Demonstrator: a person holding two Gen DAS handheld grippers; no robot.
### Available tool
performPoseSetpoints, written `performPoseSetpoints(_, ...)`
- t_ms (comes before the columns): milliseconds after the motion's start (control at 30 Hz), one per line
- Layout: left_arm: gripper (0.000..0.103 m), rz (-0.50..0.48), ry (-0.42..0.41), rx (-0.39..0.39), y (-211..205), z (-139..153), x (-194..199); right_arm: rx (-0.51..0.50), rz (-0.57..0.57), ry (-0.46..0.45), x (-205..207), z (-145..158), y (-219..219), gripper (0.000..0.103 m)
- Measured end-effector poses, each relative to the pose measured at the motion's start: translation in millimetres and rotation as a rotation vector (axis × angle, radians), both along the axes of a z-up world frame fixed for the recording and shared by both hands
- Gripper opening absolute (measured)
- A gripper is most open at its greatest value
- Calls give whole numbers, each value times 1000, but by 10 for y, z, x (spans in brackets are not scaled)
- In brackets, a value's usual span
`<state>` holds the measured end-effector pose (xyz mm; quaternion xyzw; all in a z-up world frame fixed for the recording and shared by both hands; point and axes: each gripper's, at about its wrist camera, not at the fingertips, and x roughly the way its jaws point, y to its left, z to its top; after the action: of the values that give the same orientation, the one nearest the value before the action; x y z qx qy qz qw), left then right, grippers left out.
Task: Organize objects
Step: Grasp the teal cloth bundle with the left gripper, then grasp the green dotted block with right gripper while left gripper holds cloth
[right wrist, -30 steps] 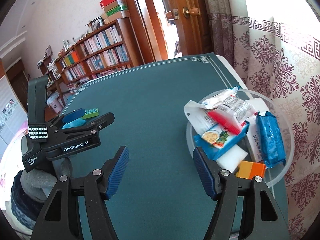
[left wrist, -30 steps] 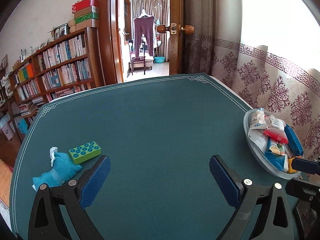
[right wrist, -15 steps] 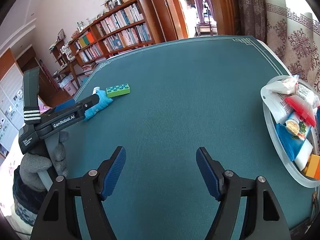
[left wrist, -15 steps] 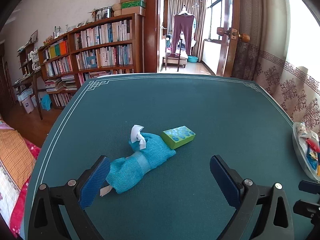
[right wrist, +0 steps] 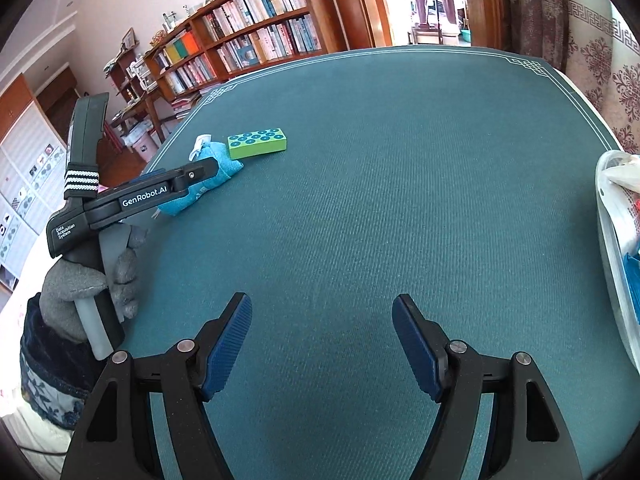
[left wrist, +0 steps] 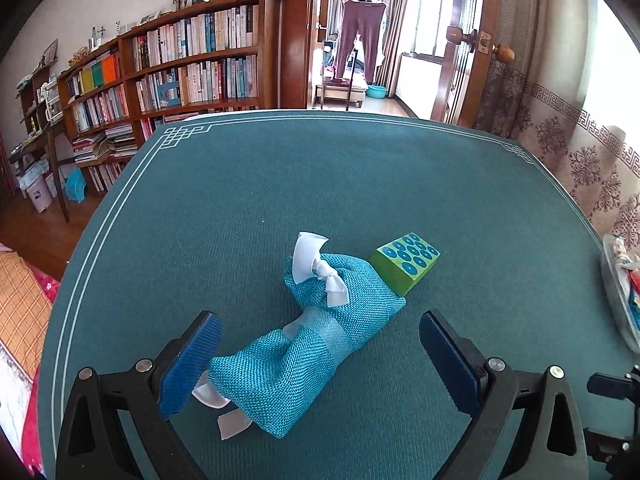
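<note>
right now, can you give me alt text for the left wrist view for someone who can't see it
The open left gripper straddles the near end of a teal woven fabric pouch tied with white ribbon, lying on a dark green felt table. A lime-green rectangular block with blue dots sits against the pouch's far end; a bookshelf stands behind.

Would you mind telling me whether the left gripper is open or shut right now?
Open. The left gripper has its blue pads spread wide on either side of the teal pouch, with neither clearly pressing it.
</note>
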<state>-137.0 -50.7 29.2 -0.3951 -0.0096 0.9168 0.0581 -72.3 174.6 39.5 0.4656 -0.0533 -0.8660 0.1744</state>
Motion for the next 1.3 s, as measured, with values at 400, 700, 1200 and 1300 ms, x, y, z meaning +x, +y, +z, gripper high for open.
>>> performPoseSetpoints(400,66,-46,-36,-2,35,-117,-16,16,18,-10,-144,-54,-238,74)
performPoseSetpoints(700,43,-47,-17,-29,112,-92,104,28,16,-3,-285,-57,-316,74)
performPoseSetpoints(1200,43,148,69,24,-278,53,281,-44,4,-6,-1074,-57,-691,74)
performPoseSetpoints(1300,43,189,64,47,-377,29,280,-49,23,-3,-1270,-81,-852,74)
